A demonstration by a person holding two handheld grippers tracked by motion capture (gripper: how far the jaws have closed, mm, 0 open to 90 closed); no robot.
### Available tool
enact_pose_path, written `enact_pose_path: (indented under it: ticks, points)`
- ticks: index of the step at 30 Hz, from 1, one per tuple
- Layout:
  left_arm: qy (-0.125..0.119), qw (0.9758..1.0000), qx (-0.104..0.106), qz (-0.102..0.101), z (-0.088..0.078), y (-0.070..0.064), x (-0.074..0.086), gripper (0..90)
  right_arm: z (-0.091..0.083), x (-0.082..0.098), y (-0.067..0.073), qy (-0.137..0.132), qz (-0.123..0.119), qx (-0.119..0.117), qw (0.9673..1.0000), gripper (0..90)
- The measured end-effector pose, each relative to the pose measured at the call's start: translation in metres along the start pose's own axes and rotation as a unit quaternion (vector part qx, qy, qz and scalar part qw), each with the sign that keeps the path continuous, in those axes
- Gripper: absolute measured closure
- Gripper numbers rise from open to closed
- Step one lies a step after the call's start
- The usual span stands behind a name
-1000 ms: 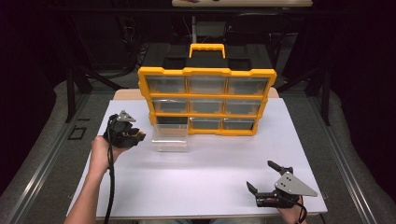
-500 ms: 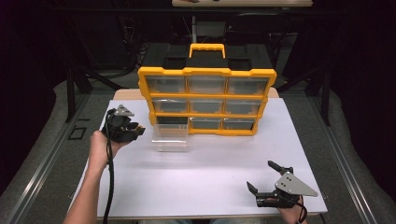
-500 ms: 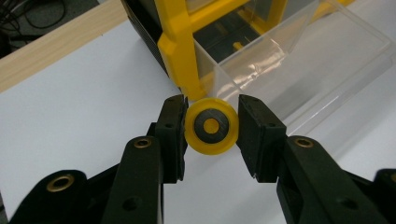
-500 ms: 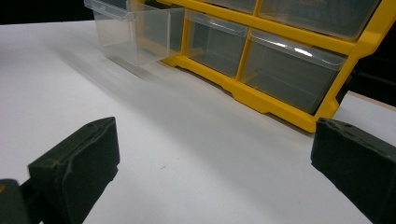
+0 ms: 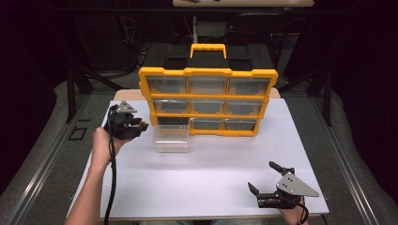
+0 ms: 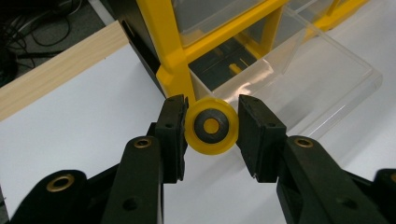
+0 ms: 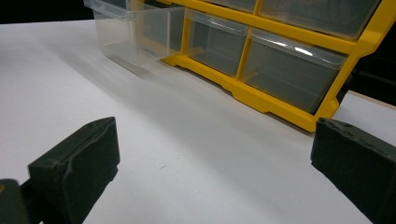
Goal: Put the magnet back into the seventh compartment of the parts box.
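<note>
Yellow wheel at the open drawer's corner

The yellow wheel sits pinched in the left gripper, just beside the near corner of the pulled-out clear drawer of the yellow organizer. Over the last second that gripper has drifted slightly away from the drawer – so the drop-in looks undone. The right gripper rests spread wide on the white table, well apart.

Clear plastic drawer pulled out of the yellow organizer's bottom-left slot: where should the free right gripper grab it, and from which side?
Probably the front wall's top lip of the clear plastic drawer, approached from above on the person's side. It opens upward, its thin front wall faces the table edge, and its back stays in the yellow organizer. The right gripper is open; the left gripper holds a yellow disc.
</note>
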State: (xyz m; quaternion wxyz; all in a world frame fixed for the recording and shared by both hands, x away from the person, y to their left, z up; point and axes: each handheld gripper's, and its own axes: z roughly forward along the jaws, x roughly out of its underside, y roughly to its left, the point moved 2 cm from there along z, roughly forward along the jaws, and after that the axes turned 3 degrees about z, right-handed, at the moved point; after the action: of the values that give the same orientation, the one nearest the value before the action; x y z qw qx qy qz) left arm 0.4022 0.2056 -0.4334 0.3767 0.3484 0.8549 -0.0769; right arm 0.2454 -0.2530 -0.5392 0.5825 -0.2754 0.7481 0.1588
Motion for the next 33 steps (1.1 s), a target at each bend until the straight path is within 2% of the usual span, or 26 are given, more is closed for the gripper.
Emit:
enact_pose_path:
  ticks: [20,33]
  points:
    - [-0.011,0.9995,0.008,0.029,0.003,-0.014,-0.017,63.4,-0.001,0.0,-0.001,-0.002,-0.001,0.002,1.0,0.7]
    - [-0.022,0.999,0.013,0.038,0.01,-0.021,-0.024,63.4,-0.001,-0.001,-0.001,0.0,-0.002,0.004,1.0,0.7]
